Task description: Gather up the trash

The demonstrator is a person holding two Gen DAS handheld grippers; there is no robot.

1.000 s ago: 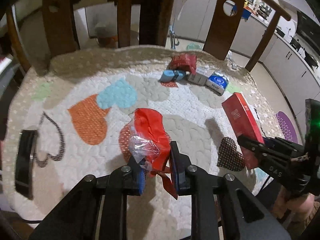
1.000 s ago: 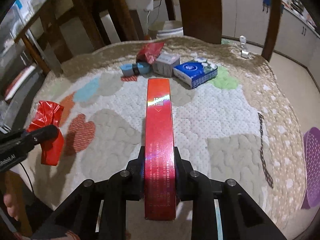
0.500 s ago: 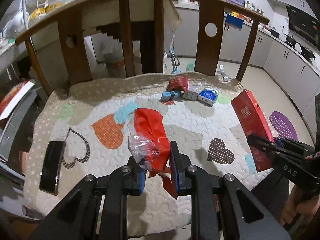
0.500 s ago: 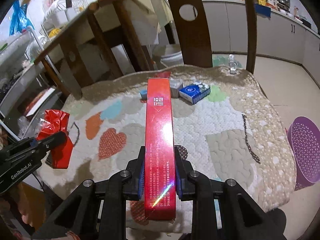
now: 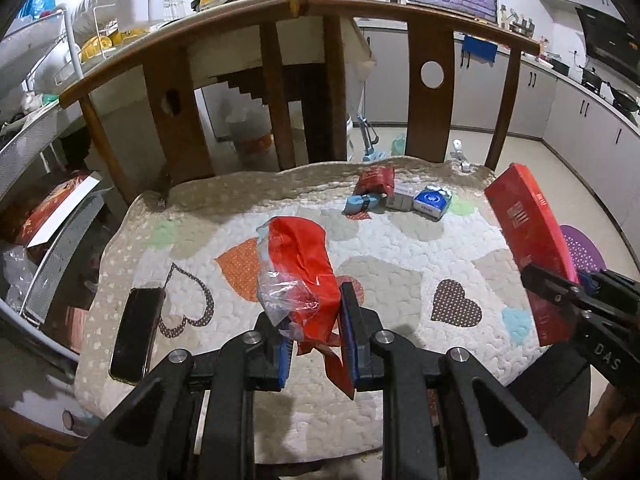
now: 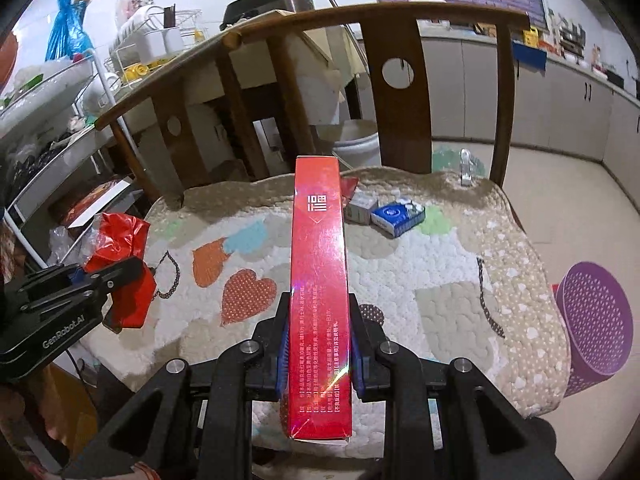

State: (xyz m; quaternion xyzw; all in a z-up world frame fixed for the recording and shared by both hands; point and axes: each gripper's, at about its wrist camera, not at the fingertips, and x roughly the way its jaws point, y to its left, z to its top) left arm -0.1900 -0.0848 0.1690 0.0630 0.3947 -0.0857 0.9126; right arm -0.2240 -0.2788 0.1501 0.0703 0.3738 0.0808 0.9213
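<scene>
My left gripper (image 5: 314, 332) is shut on a crumpled red plastic wrapper (image 5: 306, 272) with a clear piece, held above the front of the quilted chair cushion (image 5: 400, 248). It also shows at the left of the right wrist view (image 6: 120, 256). My right gripper (image 6: 318, 344) is shut on a long red box (image 6: 319, 280), held above the cushion; the box also shows at the right of the left wrist view (image 5: 530, 240). On the cushion's far side lie a red packet (image 5: 374, 179), a blue roll (image 5: 362, 203), a grey box (image 5: 400, 199) and a blue-and-white pack (image 5: 432, 200).
A black phone (image 5: 136, 332) lies at the cushion's left edge. The wooden chair back (image 5: 276, 80) rises behind. A purple perforated basket (image 6: 596, 320) stands on the floor to the right. Wire racks (image 5: 36, 128) crowd the left.
Both grippers have pulled back and up from the cushion with their loads, so the whole chair and more of the room show. The grips are unchanged.
</scene>
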